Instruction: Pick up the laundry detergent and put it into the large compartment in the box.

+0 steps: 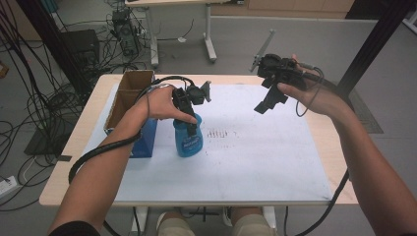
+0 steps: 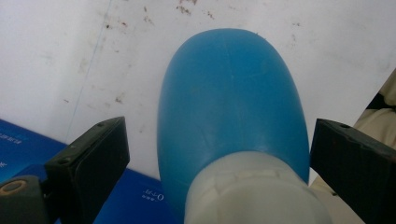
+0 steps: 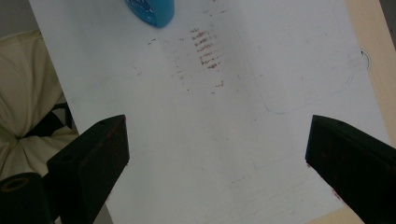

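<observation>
A blue plastic bottle (image 1: 189,141) stands upright on the white mat (image 1: 260,152), left of centre. My left gripper (image 1: 191,123) comes down over its top. In the left gripper view the bottle (image 2: 231,102) with its pale collar (image 2: 252,191) sits between the jaws of my left gripper (image 2: 217,140), which stand wide and touch neither side. My right gripper (image 1: 268,103) is held in the air above the mat's far right, jaws pointing down and left. In its own view my right gripper (image 3: 215,140) is open with nothing between the jaws, and the bottle (image 3: 152,11) lies far off.
A dark blue box (image 1: 145,140) lies just left of the bottle, with an open cardboard box (image 1: 129,93) behind it at the table's far left. Brown smudges (image 1: 220,133) mark the mat right of the bottle. Bare wooden table edge (image 1: 327,135) runs along the right.
</observation>
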The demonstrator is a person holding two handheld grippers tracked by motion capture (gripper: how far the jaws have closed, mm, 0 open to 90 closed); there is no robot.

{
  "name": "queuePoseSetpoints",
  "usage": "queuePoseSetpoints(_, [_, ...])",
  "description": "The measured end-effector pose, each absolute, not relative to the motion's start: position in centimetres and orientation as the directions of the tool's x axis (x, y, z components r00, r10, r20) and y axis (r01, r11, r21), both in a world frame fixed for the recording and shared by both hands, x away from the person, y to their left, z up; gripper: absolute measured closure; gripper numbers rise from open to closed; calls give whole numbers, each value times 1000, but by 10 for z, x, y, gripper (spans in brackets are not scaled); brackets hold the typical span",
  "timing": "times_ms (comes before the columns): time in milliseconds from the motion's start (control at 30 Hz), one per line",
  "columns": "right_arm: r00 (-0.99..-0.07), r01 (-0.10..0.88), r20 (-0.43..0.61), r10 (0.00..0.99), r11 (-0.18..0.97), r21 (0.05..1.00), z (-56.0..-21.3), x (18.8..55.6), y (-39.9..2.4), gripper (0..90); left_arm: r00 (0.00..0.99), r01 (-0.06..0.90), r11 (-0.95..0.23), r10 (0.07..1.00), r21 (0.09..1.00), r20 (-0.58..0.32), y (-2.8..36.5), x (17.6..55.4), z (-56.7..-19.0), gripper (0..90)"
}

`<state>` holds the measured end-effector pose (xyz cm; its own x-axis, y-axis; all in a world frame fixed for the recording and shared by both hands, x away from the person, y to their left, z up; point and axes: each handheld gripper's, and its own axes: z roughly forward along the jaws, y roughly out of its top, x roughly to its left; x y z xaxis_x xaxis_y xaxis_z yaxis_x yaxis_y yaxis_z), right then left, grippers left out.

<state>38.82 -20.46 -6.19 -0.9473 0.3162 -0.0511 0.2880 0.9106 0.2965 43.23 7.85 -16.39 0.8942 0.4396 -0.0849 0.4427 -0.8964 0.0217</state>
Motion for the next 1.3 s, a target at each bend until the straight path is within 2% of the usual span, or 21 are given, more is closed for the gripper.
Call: queuePoseSetpoints(1300, [-950, 286, -43, 311, 914, 288, -65, 391, -202, 62, 893, 446, -895, 444, 7, -78, 75, 433, -169, 58])
